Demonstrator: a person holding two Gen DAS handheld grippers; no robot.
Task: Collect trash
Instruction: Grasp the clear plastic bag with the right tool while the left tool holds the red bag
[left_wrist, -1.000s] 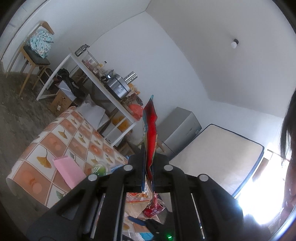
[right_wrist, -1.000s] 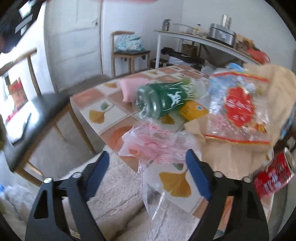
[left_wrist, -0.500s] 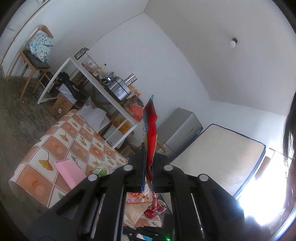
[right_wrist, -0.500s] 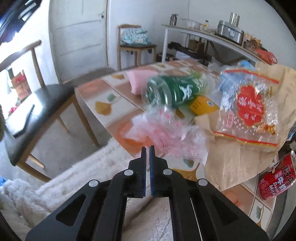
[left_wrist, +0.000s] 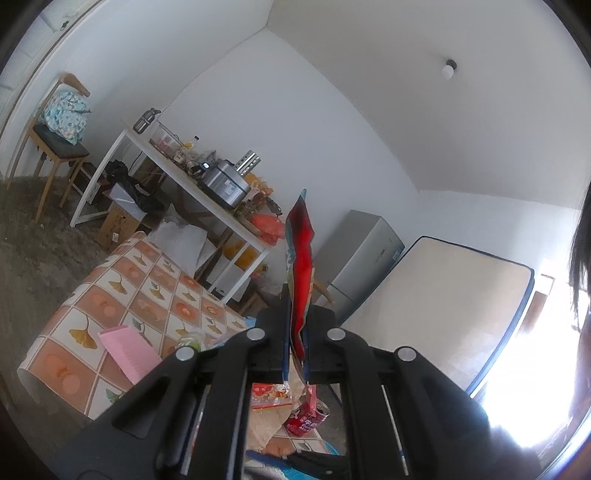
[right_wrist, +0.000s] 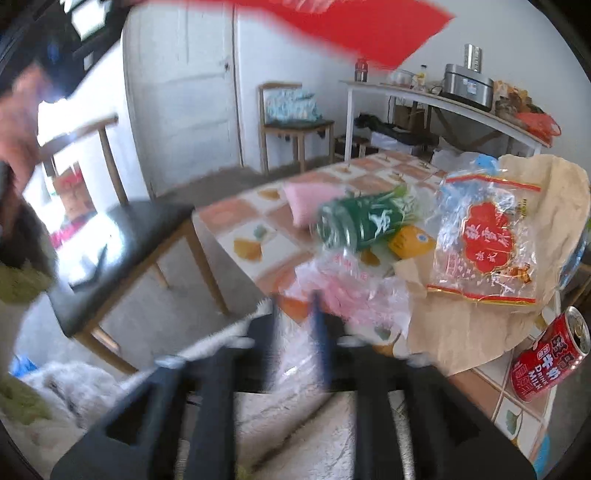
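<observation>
Left fingers (left_wrist: 295, 321) tight on upright red wrapper (left_wrist: 301, 254)

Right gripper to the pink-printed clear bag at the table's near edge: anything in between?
Nothing visible. The right gripper, jaws opening, sits right at the clear bag, whose loose plastic hangs between the blurred fingers. The green bottle and red can lie beyond and to the side.

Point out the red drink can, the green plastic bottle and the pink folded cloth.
Red drink can (right_wrist: 546, 363), right wrist view, printed side.
Green plastic bottle (right_wrist: 364, 221), right wrist view, label.
Pink folded cloth (left_wrist: 129, 350), left wrist view, top face.
</observation>
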